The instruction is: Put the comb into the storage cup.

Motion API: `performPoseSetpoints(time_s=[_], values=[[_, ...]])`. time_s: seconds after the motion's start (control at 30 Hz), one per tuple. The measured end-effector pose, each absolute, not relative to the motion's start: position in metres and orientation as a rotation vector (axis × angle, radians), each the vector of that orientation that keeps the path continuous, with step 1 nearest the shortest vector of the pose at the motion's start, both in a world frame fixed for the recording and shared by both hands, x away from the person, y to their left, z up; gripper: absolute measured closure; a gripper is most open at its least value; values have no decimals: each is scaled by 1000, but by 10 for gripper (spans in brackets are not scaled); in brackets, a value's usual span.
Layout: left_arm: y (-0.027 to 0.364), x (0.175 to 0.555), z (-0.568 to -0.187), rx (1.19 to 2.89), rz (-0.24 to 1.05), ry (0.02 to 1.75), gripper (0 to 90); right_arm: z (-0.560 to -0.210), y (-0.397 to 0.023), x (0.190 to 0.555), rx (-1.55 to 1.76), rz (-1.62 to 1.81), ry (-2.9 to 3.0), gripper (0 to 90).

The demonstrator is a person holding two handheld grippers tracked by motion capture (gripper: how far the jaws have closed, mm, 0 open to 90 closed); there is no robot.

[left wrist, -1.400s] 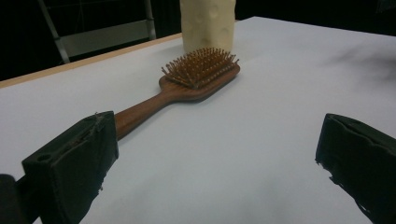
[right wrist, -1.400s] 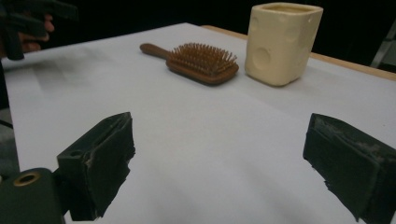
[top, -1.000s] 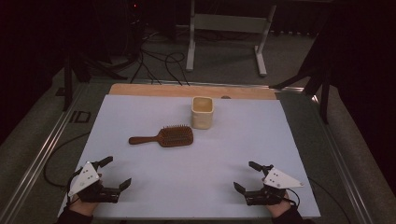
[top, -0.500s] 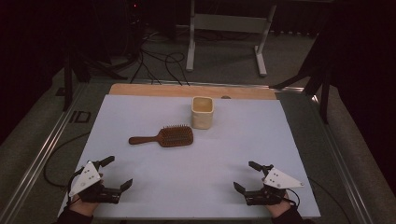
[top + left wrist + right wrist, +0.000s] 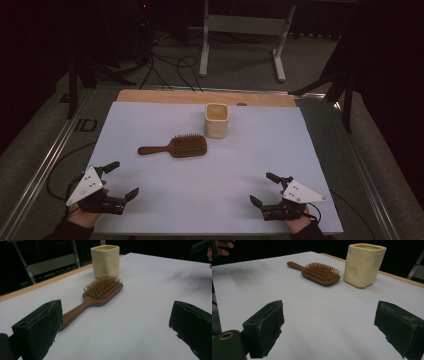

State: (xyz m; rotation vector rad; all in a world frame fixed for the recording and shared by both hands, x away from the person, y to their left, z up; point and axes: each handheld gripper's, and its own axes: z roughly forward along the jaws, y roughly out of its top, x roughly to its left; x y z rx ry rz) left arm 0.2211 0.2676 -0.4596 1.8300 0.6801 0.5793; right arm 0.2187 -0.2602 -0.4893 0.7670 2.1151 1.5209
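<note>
A brown wooden hairbrush (image 5: pixel 181 146) (image 5: pixel 98 294) (image 5: pixel 319 273) lies bristles up near the middle of the white table (image 5: pixel 165 200), its handle pointing left in the high view. Just behind its head stands a cream square cup (image 5: pixel 216 120) (image 5: pixel 105 257) (image 5: pixel 364 264), upright. My left gripper (image 5: pixel 121 179) (image 5: pixel 117 327) rests at the near left corner, open and empty, facing the brush. My right gripper (image 5: pixel 263 188) (image 5: pixel 329 327) rests at the near right, open and empty, well short of both objects.
A wooden strip (image 5: pixel 200 96) borders the table's far edge. Beyond it on the dark floor are cables (image 5: pixel 165 65) and a grey metal stand (image 5: pixel 245 30). Metal rails (image 5: pixel 45 165) run along the table's left side.
</note>
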Motion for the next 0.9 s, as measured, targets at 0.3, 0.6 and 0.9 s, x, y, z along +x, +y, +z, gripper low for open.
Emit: performPoseSetpoints(time_s=[0.3,0.6,0.9], values=[[269,228,-444,1839,566,674,0,-488,-260,219,766,1525,2113,85],[266,237,-436,1871,558,672,0,-489,-260,219,769,1533,2112,85],[263,249,-424,1910,545,662,0,-488,-260,219,774,1540,2109,85]])
